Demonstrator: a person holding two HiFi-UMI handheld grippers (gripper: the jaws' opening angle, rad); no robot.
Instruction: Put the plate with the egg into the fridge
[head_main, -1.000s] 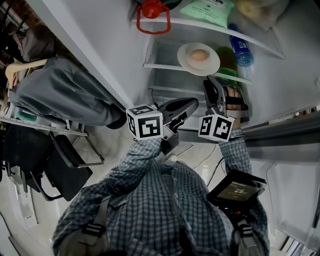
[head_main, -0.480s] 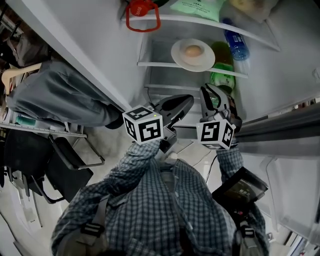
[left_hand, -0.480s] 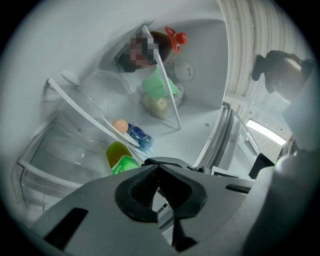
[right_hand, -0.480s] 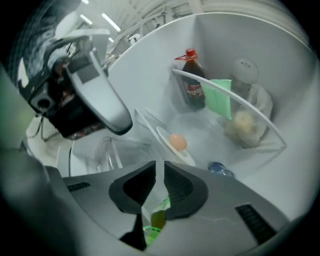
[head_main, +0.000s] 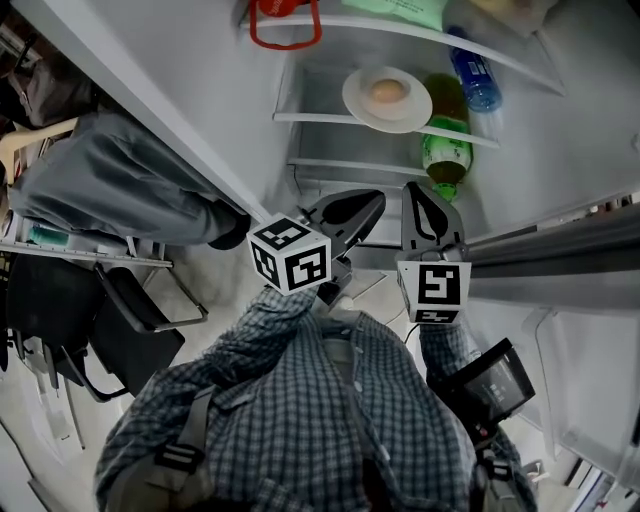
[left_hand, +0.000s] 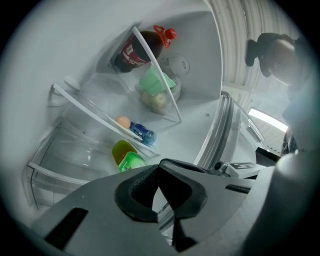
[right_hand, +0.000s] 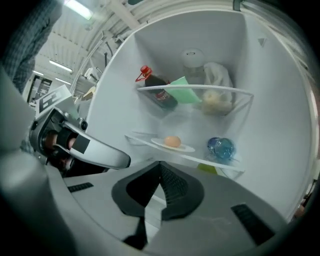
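Observation:
A white plate (head_main: 405, 108) with a brown egg (head_main: 387, 91) on it rests on a glass shelf (head_main: 310, 117) inside the open fridge. In the right gripper view the egg (right_hand: 172, 141) and its plate (right_hand: 186, 147) sit on that shelf straight ahead, apart from the jaws. My right gripper (head_main: 427, 197) (right_hand: 161, 168) is shut and empty, below the shelf, outside the fridge. Beside it on the left, my left gripper (head_main: 368, 203) (left_hand: 159, 169) is also shut and empty. From the left gripper view only the egg (left_hand: 123, 122) shows, at the shelf edge.
A green bottle (head_main: 445, 150) and a blue-capped bottle (head_main: 478, 88) lie right of the plate. A red-handled dark bottle (head_main: 283, 20) and a green packet (head_main: 408, 10) sit on the shelf above. The fridge door (head_main: 560, 262) stands open at right; a seated person's grey leg (head_main: 110, 190) is at left.
My right gripper has drawn back from the shelf and rolled, so its marker cube now faces the head camera. The left gripper has stayed nearly in place. The plate stays on the shelf.

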